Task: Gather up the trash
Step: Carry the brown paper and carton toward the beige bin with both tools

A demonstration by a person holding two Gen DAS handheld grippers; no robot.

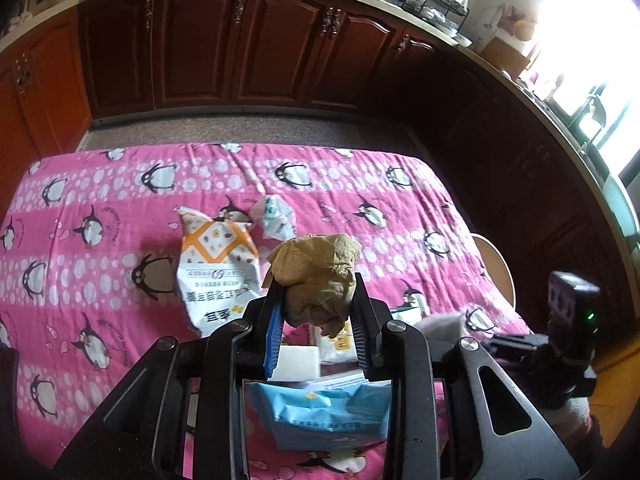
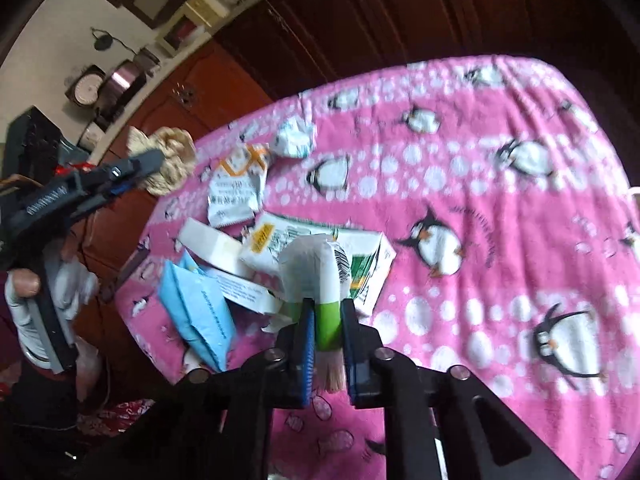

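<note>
Left wrist view: the left gripper point(image 1: 316, 296) is clamped on a tan paper wad point(image 1: 316, 276), lifted above a pink penguin cloth point(image 1: 100, 200).
Wad look: crumpled brown paper, bulging out past the fingertips toward 12 o'clock.
Wad handling: likely very light and soft; it squashes under the pads, so a grip across its middle should hold and nothing can break.
Pouch: a white and orange pouch point(image 1: 218, 264) lies flat on the cloth at 10 o'clock from the wad, with a small white crumple point(image 1: 274, 216) just beside its far end.
Pouch handling: probably thin, slick film; judged easiest to pinch at a raised, creased edge.
Right wrist view: the right gripper point(image 2: 326, 320) is closed on a white and green tube point(image 2: 320, 280), held by its green part, the white end pointing to 12 o'clock.
Tube handling: seems light and soft-walled; the smooth skin could slip, so a grip near the stiffer end looks safer.
Pile: beyond the tube sits a green and white carton point(image 2: 368, 260); at 9 o'clock lie a white box point(image 2: 208, 244) and a blue pack point(image 2: 196, 308), touching or overlapping.
Carton handling: probably empty, light, fairly stiff; take it across a narrow side.
Bin: none in view.
Person: a gloved hand point(image 2: 24, 284) holds the left tool at the 9 o'clock edge.
</note>
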